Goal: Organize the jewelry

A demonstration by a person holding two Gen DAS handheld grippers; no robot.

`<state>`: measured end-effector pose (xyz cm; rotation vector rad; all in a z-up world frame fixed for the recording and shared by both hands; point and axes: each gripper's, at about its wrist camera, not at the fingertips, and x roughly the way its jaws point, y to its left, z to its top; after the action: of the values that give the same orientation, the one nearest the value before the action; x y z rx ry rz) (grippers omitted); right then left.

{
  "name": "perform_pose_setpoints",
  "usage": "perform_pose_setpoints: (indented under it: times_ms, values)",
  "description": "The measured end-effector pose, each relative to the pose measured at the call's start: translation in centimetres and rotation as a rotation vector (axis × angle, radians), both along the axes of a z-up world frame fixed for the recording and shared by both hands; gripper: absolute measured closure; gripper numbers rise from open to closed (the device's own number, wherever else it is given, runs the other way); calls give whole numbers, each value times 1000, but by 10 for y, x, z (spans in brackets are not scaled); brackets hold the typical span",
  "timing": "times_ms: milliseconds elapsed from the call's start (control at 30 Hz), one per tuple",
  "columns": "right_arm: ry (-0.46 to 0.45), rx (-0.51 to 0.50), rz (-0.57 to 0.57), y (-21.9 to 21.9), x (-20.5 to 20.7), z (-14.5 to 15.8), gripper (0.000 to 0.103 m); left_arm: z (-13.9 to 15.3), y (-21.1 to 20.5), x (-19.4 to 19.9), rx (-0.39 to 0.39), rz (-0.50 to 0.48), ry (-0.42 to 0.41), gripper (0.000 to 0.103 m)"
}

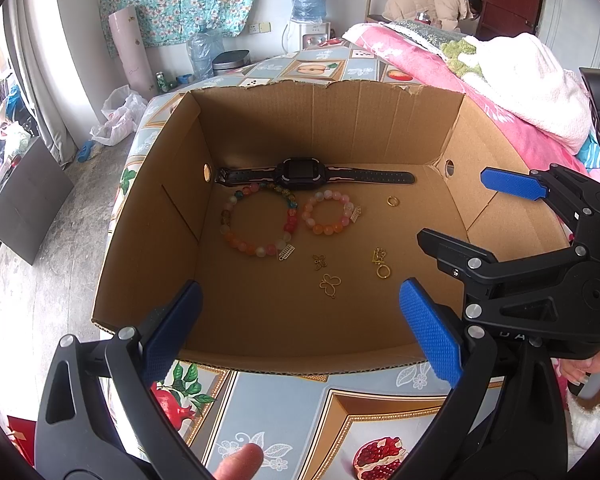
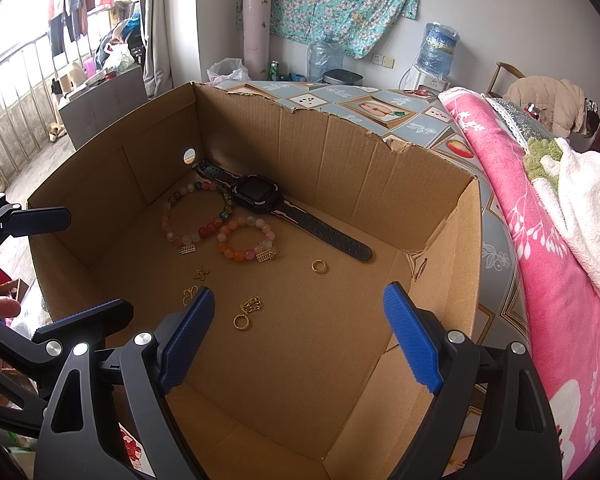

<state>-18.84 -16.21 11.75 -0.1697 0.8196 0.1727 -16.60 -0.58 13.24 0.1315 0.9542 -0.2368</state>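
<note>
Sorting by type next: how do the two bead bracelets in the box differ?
The bigger bracelet forms a wider loop and mixes in dark green and red beads; the smaller bracelet is a tighter loop of only pink and orange beads. The bigger one touches the watch; the smaller lies just clear. Both lie flat and carry a gold charm.

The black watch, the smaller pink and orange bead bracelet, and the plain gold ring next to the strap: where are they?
black watch [image 1: 298, 173]: left wrist view, on its dark screen.
smaller pink and orange bead bracelet [image 1: 327, 229]: left wrist view, on an orange bead.
plain gold ring [image 2: 319, 266]: right wrist view, on its band.
</note>
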Motion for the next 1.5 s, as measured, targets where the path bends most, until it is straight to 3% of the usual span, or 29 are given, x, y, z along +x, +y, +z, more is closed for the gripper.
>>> perform_pose_setpoints:
  times_ms: [800,1500]
  values:
    - [3,-1,5,-2,1,-3,19,1,0,2,4,-1,16,8]
    - [2,4,21,-9,3,-4,18,0,0,0,-16,-4,-30,8]
